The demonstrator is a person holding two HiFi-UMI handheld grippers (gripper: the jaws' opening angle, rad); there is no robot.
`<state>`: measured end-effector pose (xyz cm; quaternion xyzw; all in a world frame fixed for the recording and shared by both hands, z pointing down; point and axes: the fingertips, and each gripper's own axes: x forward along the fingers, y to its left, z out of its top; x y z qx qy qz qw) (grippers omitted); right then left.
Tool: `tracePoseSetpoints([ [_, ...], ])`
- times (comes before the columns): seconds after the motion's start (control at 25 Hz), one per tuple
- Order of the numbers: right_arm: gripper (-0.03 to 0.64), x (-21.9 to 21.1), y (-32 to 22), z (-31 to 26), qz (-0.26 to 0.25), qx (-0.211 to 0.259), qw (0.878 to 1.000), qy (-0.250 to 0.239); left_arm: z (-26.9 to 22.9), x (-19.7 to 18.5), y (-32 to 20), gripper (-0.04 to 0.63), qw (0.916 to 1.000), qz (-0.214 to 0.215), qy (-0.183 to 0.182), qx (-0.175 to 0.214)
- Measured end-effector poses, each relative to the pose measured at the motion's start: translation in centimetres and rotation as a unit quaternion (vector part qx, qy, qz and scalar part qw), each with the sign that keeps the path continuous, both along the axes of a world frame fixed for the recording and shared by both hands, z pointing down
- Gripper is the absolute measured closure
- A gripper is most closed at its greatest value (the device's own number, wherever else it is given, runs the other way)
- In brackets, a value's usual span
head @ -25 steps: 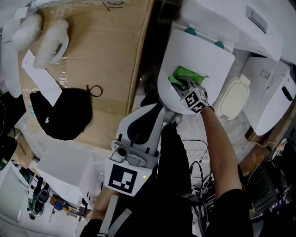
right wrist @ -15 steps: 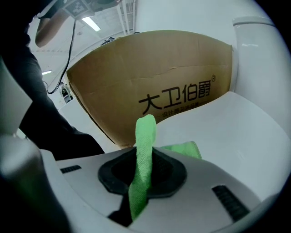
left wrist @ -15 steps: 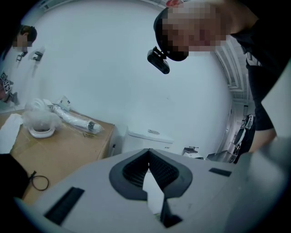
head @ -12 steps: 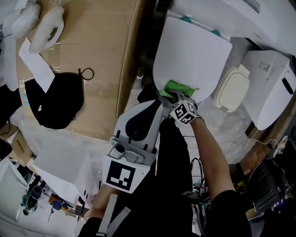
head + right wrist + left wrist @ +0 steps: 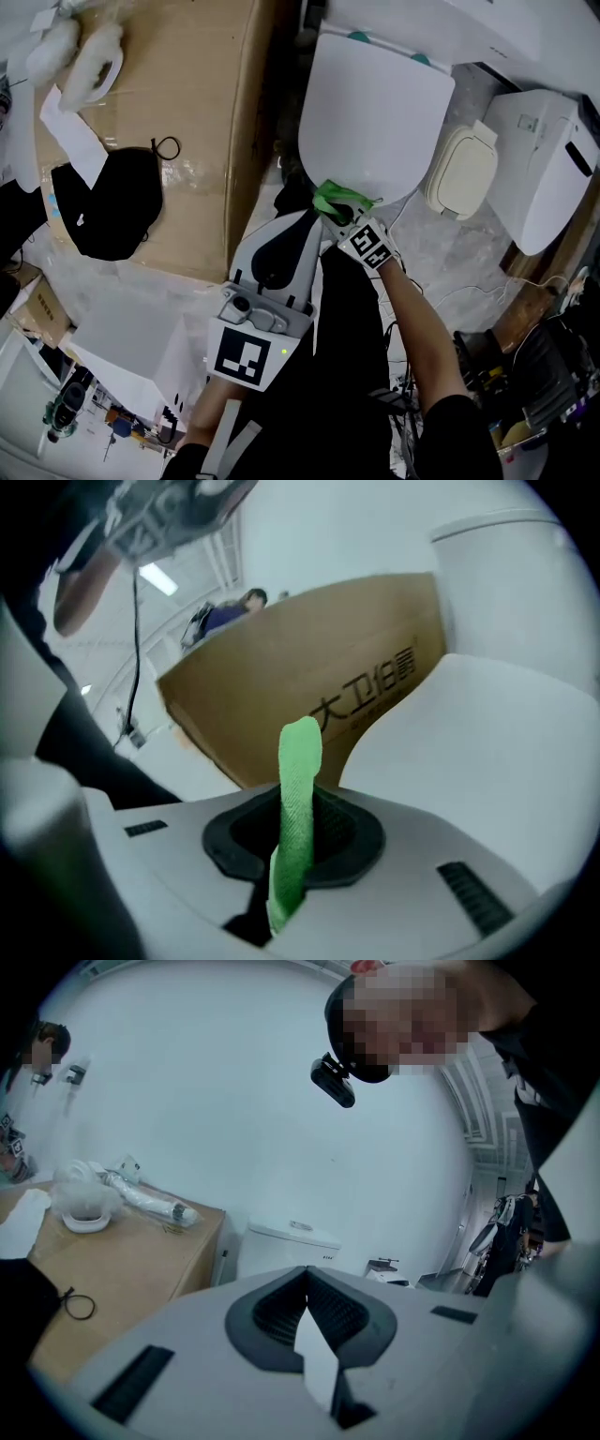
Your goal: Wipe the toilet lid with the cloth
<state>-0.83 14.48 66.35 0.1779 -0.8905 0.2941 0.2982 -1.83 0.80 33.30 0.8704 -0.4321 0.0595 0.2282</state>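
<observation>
Toilet lid (image 5: 375, 112) lies shut. The left gripper (image 5: 305, 1286) hangs near its front rim, jaws pressed together on nothing. The right gripper (image 5: 298, 841) pinches the cloth (image 5: 298, 780) (green, bunched) at that rim; whether the cloth touches the lid is unclear.

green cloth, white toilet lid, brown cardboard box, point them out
green cloth (image 5: 339, 198), head view, bunched middle by the lid's front edge
white toilet lid (image 5: 375, 103), head view, centre of its top
brown cardboard box (image 5: 192, 122), head view, bare top face
</observation>
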Motion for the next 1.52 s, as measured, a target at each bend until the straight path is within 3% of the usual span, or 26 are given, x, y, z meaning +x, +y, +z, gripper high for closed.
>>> tracePoseSetpoints([
  [0.08, 0.563, 2.2, -3.7, -3.1, 0.127, -0.016, 0.990, -0.066, 0.0, 0.4, -0.3, 0.588, 1.0000, 0.008, 0.000, 0.000],
  [0.12, 0.563, 3.7, -5.9, -4.5, 0.196, -0.023, 0.975, -0.103, 0.1, 0.6, -0.6, 0.588, 0.9999, 0.013, -0.001, 0.000],
  [0.2, 0.563, 7.4, -10.2, -6.8, 0.322, -0.029, 0.931, -0.170, 0.3, 0.9, -1.4, 0.588, 0.9998, 0.018, -0.002, -0.001],
  [0.28, 0.563, 11.5, -14.0, -8.7, 0.415, -0.016, 0.885, -0.208, 0.3, 1.3, -2.3, 0.588, 0.9998, 0.022, 0.001, -0.001],
  [0.4, 0.563, 17.5, -18.8, -10.8, 0.513, 0.029, 0.830, -0.217, 0.0, 1.8, -3.8, 0.588, 0.9996, 0.027, 0.006, 0.001],
  [0.56, 0.563, 24.0, -24.0, -11.2, 0.577, 0.095, 0.792, -0.175, -0.1, 2.1, -5.8, 0.588, 0.9993, 0.038, 0.005, 0.005],
  [0.72, 0.563, 28.4, -27.5, -10.4, 0.608, 0.128, 0.779, -0.087, 0.1, 2.3, -7.6, 0.588, 0.9988, 0.048, 0.006, 0.001],
  [0.84, 0.563, 30.7, -29.1, -8.2, 0.628, 0.128, 0.767, -0.021, 0.5, 2.4, -8.9, 0.588, 0.9985, 0.054, 0.005, -0.002],
  [1.04, 0.563, 32.5, -30.7, -4.2, 0.667, 0.093, 0.738, 0.022, 1.2, 2.7, -10.3, 0.588, 0.9980, 0.063, 0.006, -0.006],
  [1.12, 0.563, 31.9, -31.6, -2.4, 0.664, 0.077, 0.743, 0.015, 1.5, 2.6, -10.6, 0.588, 0.9978, 0.065, 0.006, -0.010],
  [1.28, 0.563, 29.4, -33.6, 0.3, 0.619, 0.043, 0.783, 0.028, 1.9, 2.6, -11.2, 0.588, 0.9976, 0.068, 0.007, -0.014],
  [1.52, 0.563, 28.1, -34.5, 1.8, 0.606, 0.030, 0.795, 0.023, 2.5, 2.0, -11.6, 0.588, 0.9982, 0.056, 0.009, -0.022],
])
